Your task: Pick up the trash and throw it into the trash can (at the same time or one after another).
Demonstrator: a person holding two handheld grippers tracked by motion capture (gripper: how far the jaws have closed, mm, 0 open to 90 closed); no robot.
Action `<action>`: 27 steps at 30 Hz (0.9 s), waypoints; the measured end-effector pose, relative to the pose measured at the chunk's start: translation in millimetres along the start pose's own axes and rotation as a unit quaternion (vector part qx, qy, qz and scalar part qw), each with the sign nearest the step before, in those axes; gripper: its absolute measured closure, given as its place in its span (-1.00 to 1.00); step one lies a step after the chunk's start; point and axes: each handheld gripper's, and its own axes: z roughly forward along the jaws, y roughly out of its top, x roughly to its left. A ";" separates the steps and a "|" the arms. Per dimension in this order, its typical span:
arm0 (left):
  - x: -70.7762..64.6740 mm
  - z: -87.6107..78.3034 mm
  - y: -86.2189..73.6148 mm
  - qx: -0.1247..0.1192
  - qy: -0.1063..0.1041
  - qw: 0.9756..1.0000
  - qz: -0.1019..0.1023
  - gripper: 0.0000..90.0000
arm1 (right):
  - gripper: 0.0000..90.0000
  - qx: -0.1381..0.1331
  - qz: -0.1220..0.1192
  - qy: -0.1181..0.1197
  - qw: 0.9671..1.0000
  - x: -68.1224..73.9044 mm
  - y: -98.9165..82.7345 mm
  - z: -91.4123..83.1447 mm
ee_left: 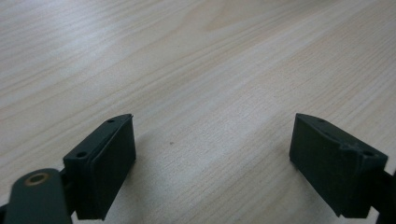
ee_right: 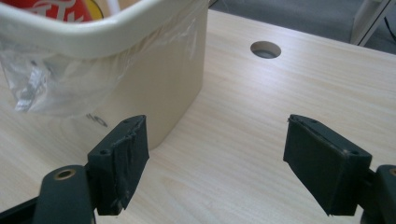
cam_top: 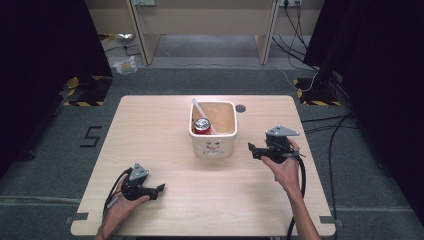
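Note:
A cream square bin (cam_top: 214, 145) lined with clear plastic stands mid-table; inside are a red drink can (cam_top: 202, 125) and a white straw-like stick (cam_top: 201, 111). My right gripper (cam_top: 251, 148) is held just right of the bin, pointing at it, jaws wide apart and empty. In the right gripper view the bin's corner (ee_right: 154, 79) rises just ahead of the left jaw, with the plastic liner (ee_right: 42, 88) hanging over its rim and the can's red top (ee_right: 56, 8) behind. My left gripper (cam_top: 161, 189) rests low near the table's front left, open, with bare wood (ee_left: 210, 140) between its jaws.
A round cable hole (cam_top: 241, 108) is in the tabletop behind the bin, also seen as a cable hole (ee_right: 265, 49) in the right gripper view. Cables and black stands crowd the floor at the right; a desk frame stands beyond the table.

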 end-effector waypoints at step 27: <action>-0.1 0.1 0.0 -0.001 0.000 1.000 -0.001 -0.70 | -0.52 0.008 -0.007 0.013 1.000 16.5 -46.9 -0.2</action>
